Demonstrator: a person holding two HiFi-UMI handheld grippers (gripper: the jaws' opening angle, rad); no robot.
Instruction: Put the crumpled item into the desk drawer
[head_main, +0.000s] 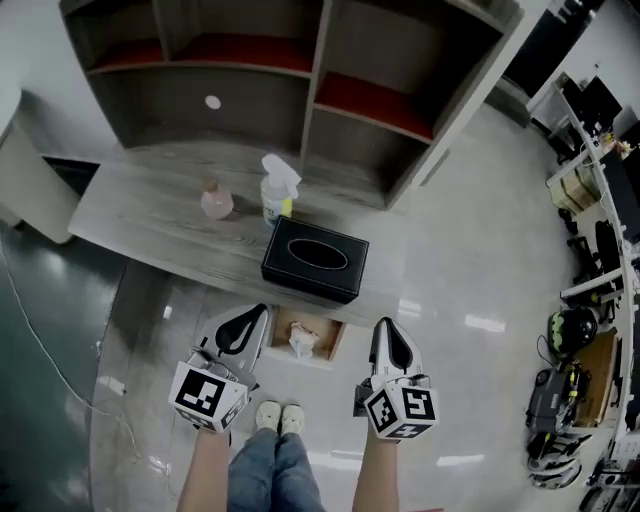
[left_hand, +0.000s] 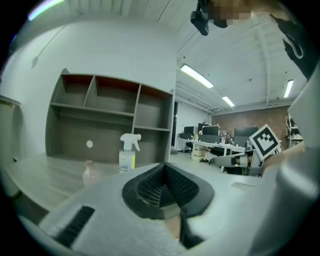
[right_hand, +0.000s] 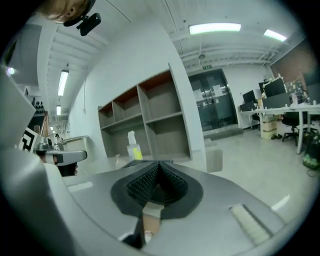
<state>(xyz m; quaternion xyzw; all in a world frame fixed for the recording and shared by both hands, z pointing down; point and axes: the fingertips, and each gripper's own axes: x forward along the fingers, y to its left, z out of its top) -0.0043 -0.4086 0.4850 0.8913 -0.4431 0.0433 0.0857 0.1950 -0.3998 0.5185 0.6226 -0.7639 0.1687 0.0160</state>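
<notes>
A crumpled white item (head_main: 302, 341) lies inside the open desk drawer (head_main: 331, 340), which sticks out below the desk's front edge. My left gripper (head_main: 262, 312) hovers just left of the drawer, jaws shut with nothing between them. At the drawer's right, my right gripper (head_main: 385, 324) is also shut and empty. In the left gripper view the left gripper (left_hand: 163, 168) has its ribbed pads closed together and points over the desk. The right gripper (right_hand: 157, 165) looks the same in the right gripper view. Neither gripper touches the crumpled item.
On the grey desk (head_main: 140, 215) stand a black tissue box (head_main: 315, 258), a spray bottle (head_main: 278, 190) and a small pink bottle (head_main: 216, 201). A shelf unit (head_main: 320, 80) rises behind them. The person's shoes (head_main: 279, 417) are below the drawer. Office clutter (head_main: 575, 400) lies far right.
</notes>
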